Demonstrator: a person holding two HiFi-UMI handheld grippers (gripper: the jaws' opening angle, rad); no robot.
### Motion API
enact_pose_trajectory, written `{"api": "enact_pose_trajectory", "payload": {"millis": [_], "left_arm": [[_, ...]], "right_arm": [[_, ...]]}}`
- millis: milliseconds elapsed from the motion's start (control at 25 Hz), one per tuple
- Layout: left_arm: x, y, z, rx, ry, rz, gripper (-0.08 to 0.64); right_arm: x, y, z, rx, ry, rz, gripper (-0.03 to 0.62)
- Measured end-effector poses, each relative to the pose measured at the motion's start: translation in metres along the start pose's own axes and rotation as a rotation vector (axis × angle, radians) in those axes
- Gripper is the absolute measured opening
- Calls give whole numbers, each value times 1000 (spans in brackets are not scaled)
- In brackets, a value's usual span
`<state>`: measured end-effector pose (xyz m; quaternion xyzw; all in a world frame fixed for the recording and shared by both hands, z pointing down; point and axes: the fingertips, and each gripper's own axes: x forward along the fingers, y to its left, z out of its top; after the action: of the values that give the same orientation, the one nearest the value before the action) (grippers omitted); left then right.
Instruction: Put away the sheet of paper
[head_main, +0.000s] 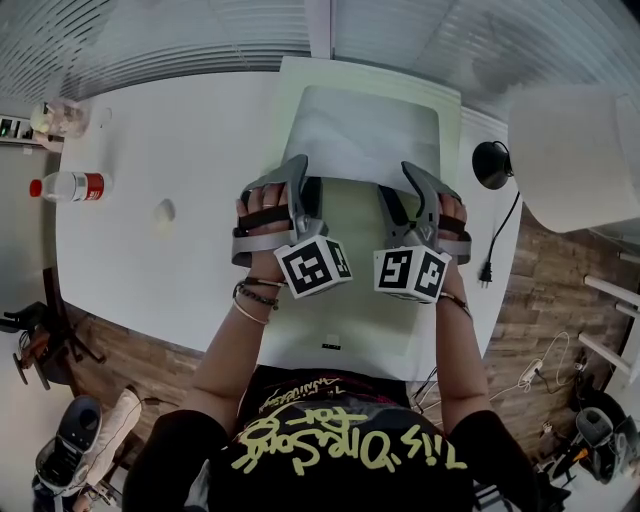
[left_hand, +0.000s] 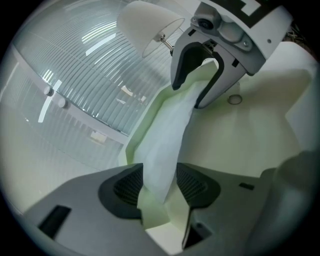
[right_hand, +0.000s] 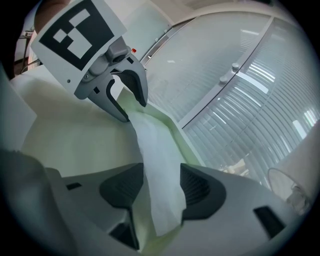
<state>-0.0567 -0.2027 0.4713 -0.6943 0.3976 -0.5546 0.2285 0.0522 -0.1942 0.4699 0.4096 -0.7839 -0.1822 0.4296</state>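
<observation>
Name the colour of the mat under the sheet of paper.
The mat is pale green, clearest in the head view.

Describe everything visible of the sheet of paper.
The paper is a plain white, thin sheet, unfolded but slightly wavy. It lies on the far half of a pale green mat on the white table. Its near edge passes between the open left tongs and right tongs, one near each corner; neither clamps it. No print is visible.

Office-like room: white table (head_main: 190, 150), slatted blinds (head_main: 180, 40) (lamp (head_main: 575, 150), cables (head_main: 540, 372) on wood floor (head_main: 530, 300)).
</observation>
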Motion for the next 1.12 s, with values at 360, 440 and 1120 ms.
{"api": "enact_pose_trajectory", "payload": {"millis": [360,440,1120], "left_arm": [[-1,-7,-7,16,22,-29,219],[-2,-8,-6,15,21,-28,220],[-16,-10,-4,-32,-12,-8,221]], "right_arm": [[-1,7,0,1,10,15,225],[-2,8,0,-2,15,16,225],[-15,14,2,11,11,-4,230]]}}
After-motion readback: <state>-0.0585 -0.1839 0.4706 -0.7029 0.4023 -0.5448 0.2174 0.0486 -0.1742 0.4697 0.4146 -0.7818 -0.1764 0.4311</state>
